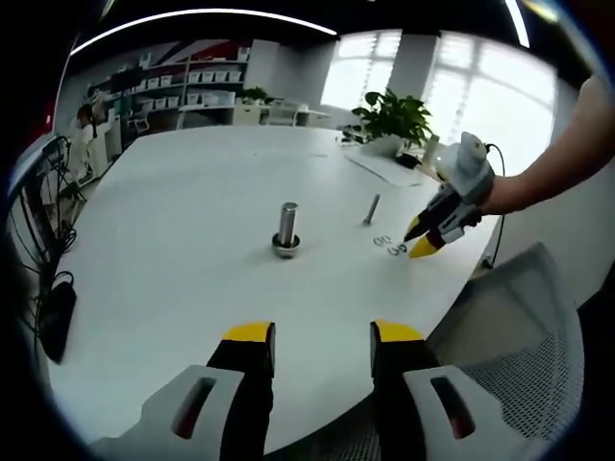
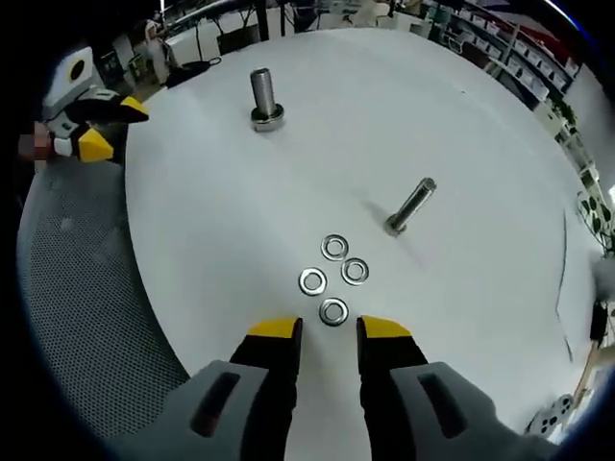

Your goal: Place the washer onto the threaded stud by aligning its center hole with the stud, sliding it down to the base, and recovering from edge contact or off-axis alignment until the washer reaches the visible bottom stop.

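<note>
Four washers [image 2: 332, 277] flat, right gripper [image 2: 325, 331] parted above, holes tiny.

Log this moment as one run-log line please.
right tool: open, approaching nearest washer | four washers loose on table | stud: bare | left tool: open, idle

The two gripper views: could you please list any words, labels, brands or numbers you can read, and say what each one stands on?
None can be read.
Shelf bins: any labels too small and blurred.
Studs, washers, table, right gripper: no markings visible.
</note>
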The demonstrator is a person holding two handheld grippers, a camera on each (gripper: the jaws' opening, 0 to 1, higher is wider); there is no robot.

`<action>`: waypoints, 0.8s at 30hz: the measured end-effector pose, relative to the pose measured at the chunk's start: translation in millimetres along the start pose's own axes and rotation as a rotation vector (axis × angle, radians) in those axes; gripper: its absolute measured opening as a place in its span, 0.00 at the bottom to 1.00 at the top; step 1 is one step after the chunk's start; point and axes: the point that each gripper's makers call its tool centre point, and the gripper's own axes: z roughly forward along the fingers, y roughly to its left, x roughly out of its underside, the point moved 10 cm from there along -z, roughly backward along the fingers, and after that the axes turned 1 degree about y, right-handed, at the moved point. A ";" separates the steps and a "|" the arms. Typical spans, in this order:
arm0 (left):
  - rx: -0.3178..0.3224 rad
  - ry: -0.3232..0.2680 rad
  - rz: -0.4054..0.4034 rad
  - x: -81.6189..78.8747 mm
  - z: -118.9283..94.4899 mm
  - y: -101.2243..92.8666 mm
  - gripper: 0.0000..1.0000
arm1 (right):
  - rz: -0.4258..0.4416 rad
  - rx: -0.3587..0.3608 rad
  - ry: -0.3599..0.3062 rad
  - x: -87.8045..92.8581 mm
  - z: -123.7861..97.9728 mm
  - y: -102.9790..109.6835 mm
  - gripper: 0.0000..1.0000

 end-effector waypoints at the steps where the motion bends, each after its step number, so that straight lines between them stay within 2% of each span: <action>1: 0.000 -0.001 -0.001 -0.2 -0.1 -0.1 0.38 | 0.001 -0.001 0.001 -0.6 0.3 -0.9 0.26; 8: 0.000 -0.009 -0.011 -0.6 -0.8 0.5 0.38 | -0.006 -0.021 0.025 -2.0 1.7 -4.3 0.26; 12: 0.001 -0.008 -0.008 -0.3 -0.1 0.6 0.38 | -0.007 -0.056 0.031 -3.3 2.8 -9.2 0.25; 15: 0.000 -0.010 -0.009 -0.8 -0.3 0.5 0.38 | -0.071 -0.082 0.040 -5.5 3.0 -11.3 0.24; 16: 0.001 -0.009 -0.009 -0.7 -0.3 0.4 0.38 | -0.123 -0.094 0.057 -7.4 3.4 -12.3 0.24; 19: 0.002 -0.007 -0.005 -0.6 0.0 0.1 0.37 | -0.127 -0.096 0.116 -13.7 5.3 -11.2 0.24; 20: 0.002 -0.007 -0.005 -0.5 0.1 0.2 0.37 | -0.144 -0.095 0.157 -17.3 5.8 -10.9 0.24; 24: 0.004 -0.005 -0.006 -0.5 0.4 0.1 0.37 | -0.205 -0.103 0.224 -25.2 8.3 -8.8 0.24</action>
